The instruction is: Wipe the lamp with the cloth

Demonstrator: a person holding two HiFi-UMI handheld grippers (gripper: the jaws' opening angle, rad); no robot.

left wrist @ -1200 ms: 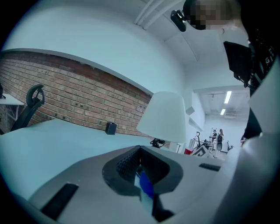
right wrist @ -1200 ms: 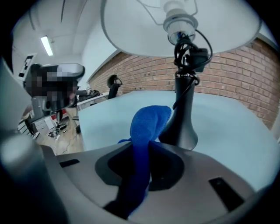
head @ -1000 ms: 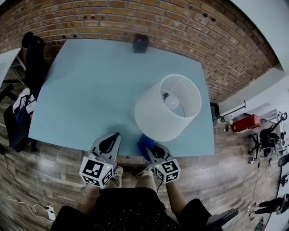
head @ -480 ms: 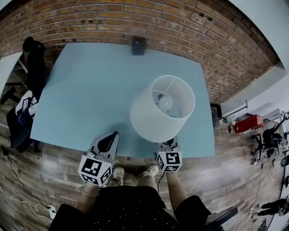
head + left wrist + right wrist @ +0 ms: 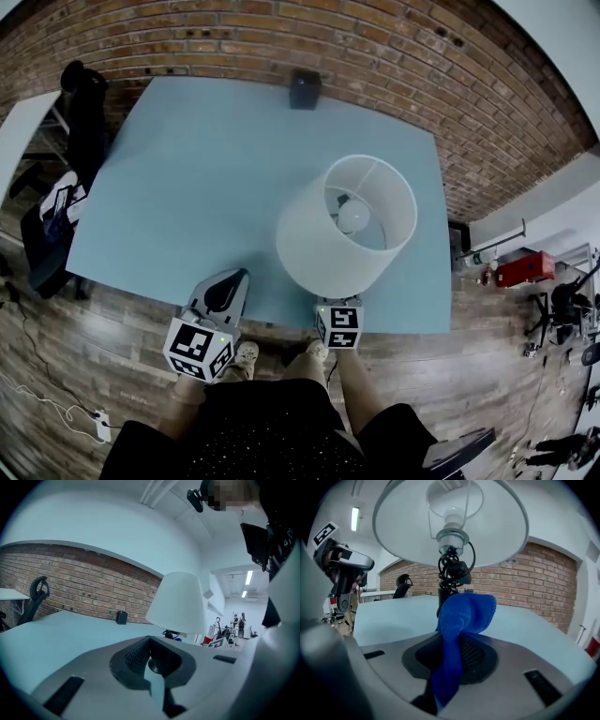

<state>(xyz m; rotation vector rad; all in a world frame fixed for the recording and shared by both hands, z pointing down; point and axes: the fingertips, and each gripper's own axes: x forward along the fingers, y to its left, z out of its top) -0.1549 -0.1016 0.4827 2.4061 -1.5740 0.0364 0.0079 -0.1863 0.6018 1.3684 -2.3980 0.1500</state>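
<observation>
Red brick wall (image 5: 234, 37) is backing a pale blue table (image 5: 178, 178), where a white-shaded table lamp (image 5: 309, 234) is standing right of centre in the head view, its bulb (image 5: 353, 215) showing through the shade's open top. You are holding the right gripper (image 5: 454, 641) low at the table's near edge, its marker cube peeking out below the shade's near rim. Its jaws are clamping a blue cloth (image 5: 465, 613), whose free fold is rising in front of the lamp's black stem (image 5: 443, 592) at mid-frame of the right gripper view; whether cloth and stem are touching cannot be told. Your left gripper (image 5: 225, 286) is hanging at the lower left of the table edge, apart from the lamp, jaws pressed together with nothing between them. A small black box (image 5: 304, 89) is sitting at the table's far edge by the wall.
</observation>
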